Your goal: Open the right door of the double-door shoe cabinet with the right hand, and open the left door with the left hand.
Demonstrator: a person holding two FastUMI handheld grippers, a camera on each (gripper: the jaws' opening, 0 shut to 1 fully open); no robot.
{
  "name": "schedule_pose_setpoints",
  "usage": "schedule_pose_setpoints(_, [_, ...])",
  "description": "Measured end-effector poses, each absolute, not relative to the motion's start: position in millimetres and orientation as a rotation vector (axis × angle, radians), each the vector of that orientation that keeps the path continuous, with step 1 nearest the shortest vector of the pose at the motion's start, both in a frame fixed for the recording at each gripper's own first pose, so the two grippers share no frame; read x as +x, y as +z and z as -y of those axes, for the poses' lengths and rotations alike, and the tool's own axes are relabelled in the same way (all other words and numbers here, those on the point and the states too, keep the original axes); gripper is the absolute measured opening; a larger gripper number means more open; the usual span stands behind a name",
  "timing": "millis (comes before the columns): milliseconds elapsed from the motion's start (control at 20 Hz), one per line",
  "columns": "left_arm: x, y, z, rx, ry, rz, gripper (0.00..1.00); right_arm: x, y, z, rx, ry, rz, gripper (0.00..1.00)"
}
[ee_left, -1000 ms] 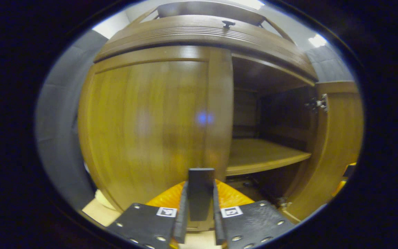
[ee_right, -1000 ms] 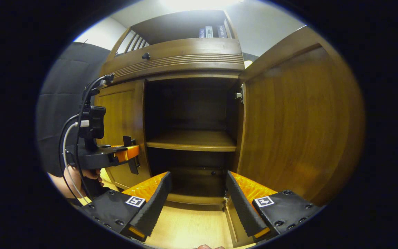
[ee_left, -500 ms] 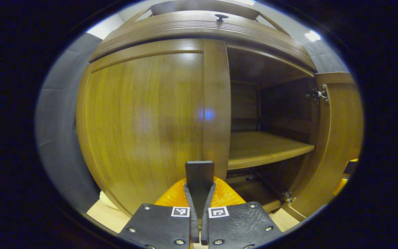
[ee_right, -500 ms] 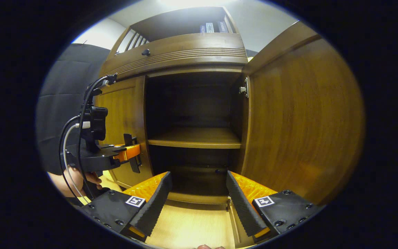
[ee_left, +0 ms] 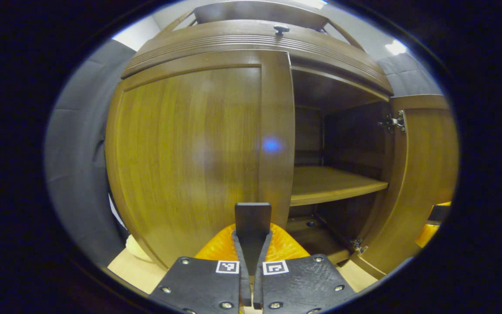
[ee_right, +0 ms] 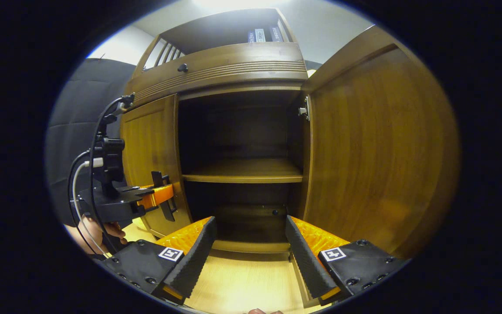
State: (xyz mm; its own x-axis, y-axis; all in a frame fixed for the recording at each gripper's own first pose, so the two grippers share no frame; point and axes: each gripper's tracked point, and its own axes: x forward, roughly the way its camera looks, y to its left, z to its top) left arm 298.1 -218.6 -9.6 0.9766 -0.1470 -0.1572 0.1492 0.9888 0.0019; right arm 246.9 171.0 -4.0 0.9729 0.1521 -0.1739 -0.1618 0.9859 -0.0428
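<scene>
Left door point(ee_left: 190, 152) of the shoe cabinet point(ee_right: 220, 69) sits closed beside the swung-open right door point(ee_right: 377, 152), left tool point(ee_left: 251, 244) clamped on its dark handle point(ee_left: 253, 218), right tool point(ee_right: 251, 248) agape holding nothing; next: pull leftward along the hinge arc.

One cabinet, two doors, two tools.

One shoe cabinet point(ee_right: 233, 65) carries two doors: the left door point(ee_left: 190, 148), one, lies flat against its front, and the right door point(ee_right: 377, 148), one, stands swung wide. One inner shelf point(ee_right: 244, 170) crosses the exposed half. One dark handle point(ee_left: 252, 218) sits on the left door's edge, and one knob point(ee_right: 183, 67) on the band above. Two hinges point(ee_left: 392, 122) show along the right door, upper and lower. Two tools: the left tool point(ee_left: 251, 266) and the right tool point(ee_right: 251, 253). One hand point(ee_right: 98, 231) shows under the left tool.
</scene>
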Motion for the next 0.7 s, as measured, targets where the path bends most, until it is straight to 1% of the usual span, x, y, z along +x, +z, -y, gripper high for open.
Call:
schedule_pose_setpoints(250, [298.6,-12.9,220.4,0.006,-0.168,-0.157,0.05,229.1,-10.4,-176.0,-0.047,0.130,-0.189,0.96])
schedule_pose_setpoints(450, [298.0,-12.1,221.8,-0.004,-0.184,-0.137,0.05,211.0,-11.8,-180.1,-0.047,0.094,-0.170,0.96])
schedule_pose_setpoints(500, [297.6,-10.8,221.2,-0.006,-0.187,-0.129,0.05,206.4,-11.7,-179.5,-0.048,0.084,-0.162,0.99])
schedule_pose_setpoints(550, [296.8,-9.2,221.4,-0.009,-0.190,-0.122,0.05,201.6,-10.8,-180.9,-0.046,0.074,-0.155,0.96])
schedule_pose_setpoints(700, [297.1,-8.3,221.2,-0.012,-0.189,-0.110,0.05,186.5,-8.0,-183.5,-0.031,0.059,-0.145,0.96])
